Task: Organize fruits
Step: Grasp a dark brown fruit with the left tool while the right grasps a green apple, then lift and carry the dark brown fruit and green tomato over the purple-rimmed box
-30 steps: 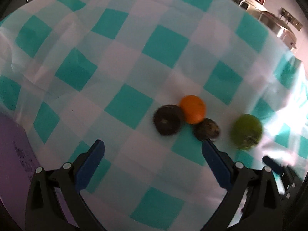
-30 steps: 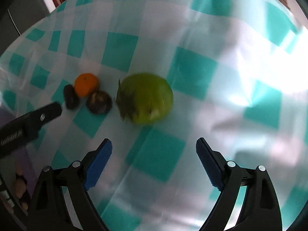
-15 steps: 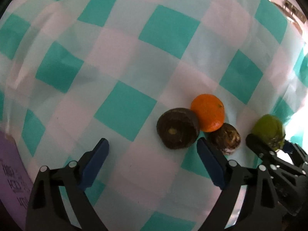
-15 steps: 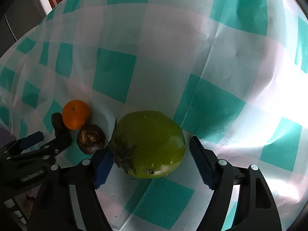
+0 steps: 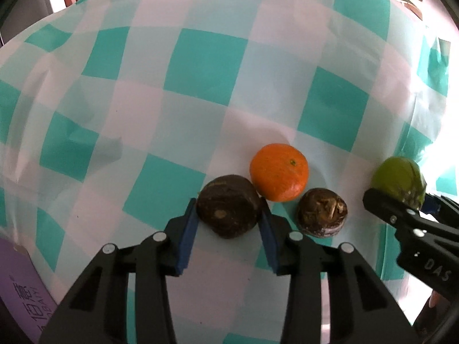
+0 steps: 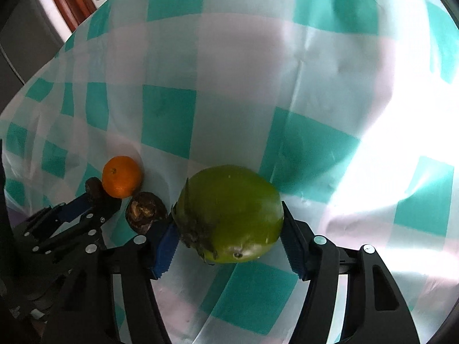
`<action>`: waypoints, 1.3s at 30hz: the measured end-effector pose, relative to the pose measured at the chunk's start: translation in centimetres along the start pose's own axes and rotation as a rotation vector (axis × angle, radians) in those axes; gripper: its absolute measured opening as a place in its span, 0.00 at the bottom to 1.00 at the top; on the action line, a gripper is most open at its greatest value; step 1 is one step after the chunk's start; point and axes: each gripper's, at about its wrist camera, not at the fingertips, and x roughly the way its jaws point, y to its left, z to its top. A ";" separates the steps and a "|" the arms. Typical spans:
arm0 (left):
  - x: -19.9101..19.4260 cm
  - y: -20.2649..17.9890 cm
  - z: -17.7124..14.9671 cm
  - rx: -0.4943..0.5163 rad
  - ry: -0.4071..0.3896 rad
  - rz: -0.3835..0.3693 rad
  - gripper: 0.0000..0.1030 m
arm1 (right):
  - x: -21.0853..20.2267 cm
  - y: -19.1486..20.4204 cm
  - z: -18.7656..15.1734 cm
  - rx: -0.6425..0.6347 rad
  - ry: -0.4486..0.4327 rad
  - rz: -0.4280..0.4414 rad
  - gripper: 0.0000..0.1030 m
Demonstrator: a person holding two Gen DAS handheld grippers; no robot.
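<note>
Four fruits sit in a loose row on the surface, which is covered by a teal-and-white checked cloth (image 5: 206, 66). Left claw (image 5: 229, 218) is closing around the dark brown round fruit (image 5: 229, 210); both blue pads look pressed against its sides, fruit resting on the cloth. Just beside it, touching or nearly so, is the mandarin (image 5: 278, 172), and next along a second brown wrinkled fruit (image 5: 321, 211), near the mandarin, contact unclear. Right claw (image 6: 229, 235) is closing on the big green fruit (image 6: 229, 212), which lies on its side with the dried calyx toward the left pad; pads appear to touch both flanks. From the right wrist view the wrinkled brown fruit sits just left of that claw's left pad, the mandarin behind it. Purple box (image 5: 20, 289) with printed characters lies at the lower-left edge of the left wrist view.
</note>
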 end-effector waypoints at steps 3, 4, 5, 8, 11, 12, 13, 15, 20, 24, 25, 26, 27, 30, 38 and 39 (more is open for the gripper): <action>-0.7 0.0 -0.8 -0.015 0.025 -0.027 0.39 | -0.8 -0.5 -1.2 0.030 0.017 -0.007 0.60; -1.0 -0.1 -0.9 -0.023 0.029 -0.039 0.39 | -1.2 -0.7 -1.7 0.040 0.018 -0.003 0.60; -1.6 -0.3 -1.2 -0.018 0.024 -0.045 0.39 | -1.8 -1.0 -2.4 0.047 0.016 -0.004 0.60; -3.1 -1.3 -2.2 0.015 0.016 -0.071 0.39 | -3.5 -2.1 -4.5 0.071 0.023 -0.007 0.60; -4.9 -2.0 -4.4 0.045 0.020 -0.094 0.39 | -5.6 -2.9 -6.8 0.085 0.020 -0.011 0.60; -5.3 -2.3 -5.0 0.051 0.023 -0.100 0.39 | -6.3 -3.2 -7.5 0.088 0.020 -0.013 0.60; -5.8 -2.7 -5.7 0.057 0.028 -0.106 0.39 | -7.0 -3.4 -8.3 0.091 0.020 -0.015 0.60; -7.2 -3.8 -7.4 0.076 0.035 -0.121 0.39 | -8.9 -3.7 -10.4 0.097 0.014 -0.012 0.60; -11.0 -5.6 -11.8 0.127 0.034 -0.148 0.39 | -12.8 -3.8 -15.1 0.075 0.010 -0.019 0.60; -14.7 -8.9 -17.4 0.149 0.032 -0.162 0.39 | -15.9 -4.4 -18.8 0.044 0.018 -0.025 0.60; -15.3 -9.4 -19.3 0.154 0.031 -0.165 0.39 | -16.4 -4.2 -19.7 0.031 0.019 -0.027 0.60; -16.1 -10.3 -20.5 0.161 0.029 -0.169 0.39 | -17.2 -4.3 -20.7 0.012 0.022 -0.030 0.60; -16.8 -10.3 -21.8 0.166 0.026 -0.172 0.39 | -17.9 -4.3 -21.6 -0.005 0.024 -0.032 0.60; -18.5 -11.4 -24.8 0.193 0.016 -0.179 0.39 | -19.6 -4.2 -24.1 -0.055 0.029 -0.039 0.60; -23.5 -13.6 -29.9 0.286 -0.024 -0.177 0.39 | -24.6 -5.4 -29.0 -0.087 -0.006 -0.032 0.60; -24.0 -13.8 -30.1 0.299 -0.032 -0.177 0.39 | -25.1 -5.6 -29.3 -0.084 -0.014 -0.031 0.60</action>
